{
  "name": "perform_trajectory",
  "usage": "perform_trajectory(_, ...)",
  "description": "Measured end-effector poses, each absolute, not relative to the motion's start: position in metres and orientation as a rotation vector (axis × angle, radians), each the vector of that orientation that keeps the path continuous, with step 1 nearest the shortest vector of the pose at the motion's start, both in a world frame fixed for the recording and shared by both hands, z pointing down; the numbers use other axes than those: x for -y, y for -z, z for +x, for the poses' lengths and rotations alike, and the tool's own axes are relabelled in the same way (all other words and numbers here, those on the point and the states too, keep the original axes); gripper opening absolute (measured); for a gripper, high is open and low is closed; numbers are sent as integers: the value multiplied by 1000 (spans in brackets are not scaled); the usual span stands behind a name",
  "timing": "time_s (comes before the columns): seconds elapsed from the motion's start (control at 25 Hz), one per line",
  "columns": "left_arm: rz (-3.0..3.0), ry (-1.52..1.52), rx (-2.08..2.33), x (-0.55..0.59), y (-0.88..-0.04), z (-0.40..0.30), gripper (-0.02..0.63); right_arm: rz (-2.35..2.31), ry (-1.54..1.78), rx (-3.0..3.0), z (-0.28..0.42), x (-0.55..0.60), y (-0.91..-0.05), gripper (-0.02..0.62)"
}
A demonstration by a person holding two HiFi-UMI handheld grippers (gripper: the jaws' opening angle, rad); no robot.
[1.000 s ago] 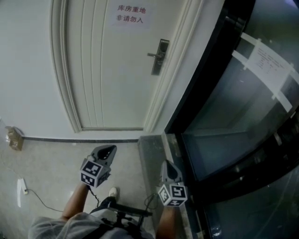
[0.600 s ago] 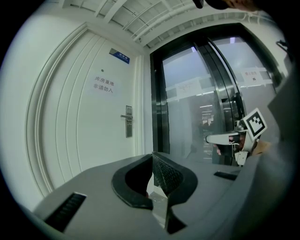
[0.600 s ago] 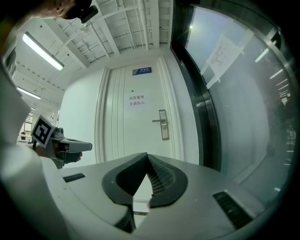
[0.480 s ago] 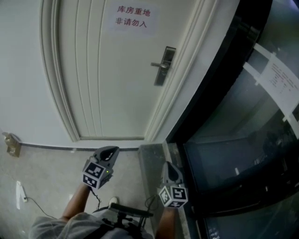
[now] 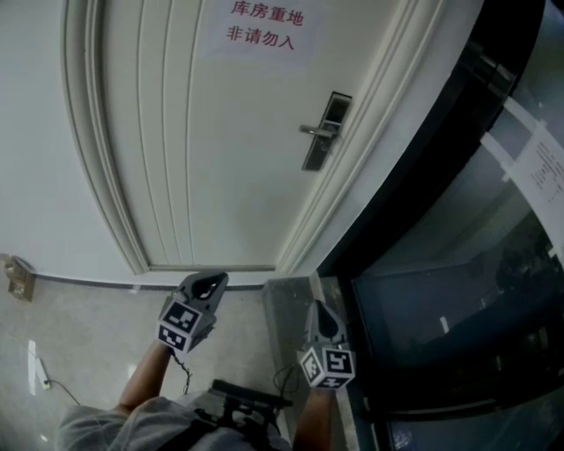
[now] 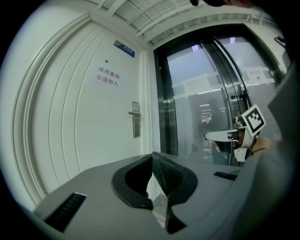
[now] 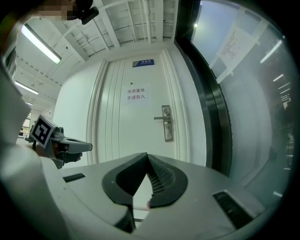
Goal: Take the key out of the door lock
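Observation:
The white door [image 5: 203, 150] carries a steel lock plate with a lever handle [image 5: 322, 130], also visible in the left gripper view [image 6: 135, 118] and the right gripper view [image 7: 167, 123]. The key is too small to make out in any view. Both grippers are held low, well short of the door. My left gripper [image 5: 209, 282] points at the door's foot, its jaws shut and empty [image 6: 152, 158]. My right gripper [image 5: 319, 311] is beside it to the right, jaws shut with nothing between them [image 7: 146, 157].
A black-framed glass wall [image 5: 458, 220] runs along the right of the door, with a paper notice [image 5: 545, 167] taped on it. A printed sign [image 5: 263, 25] hangs high on the door. A grey stone sill [image 5: 286, 299] lies below. A cable and plug [image 5: 37, 374] lie on the floor at the left.
The head view has shifted: the lock plate now sits lower and further right, and the door looks closer. Both grippers keep nearly the same place, still shut.

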State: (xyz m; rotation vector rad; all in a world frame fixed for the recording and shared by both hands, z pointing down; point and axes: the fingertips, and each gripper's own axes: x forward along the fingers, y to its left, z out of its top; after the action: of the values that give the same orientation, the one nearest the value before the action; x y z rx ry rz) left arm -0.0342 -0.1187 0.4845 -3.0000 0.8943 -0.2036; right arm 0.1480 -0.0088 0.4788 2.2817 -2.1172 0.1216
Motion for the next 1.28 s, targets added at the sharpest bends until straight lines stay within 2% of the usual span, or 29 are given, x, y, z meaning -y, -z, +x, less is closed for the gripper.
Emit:
perform_trajectory(0.68,-2980,148,-996,213,-478,-17,8,2255,-105,2111,182,101,-478,11)
perform_trajectory(1.28,-2946,140,-1113,323,-466,49,8,2211,-89,2202,260,222,-468,11)
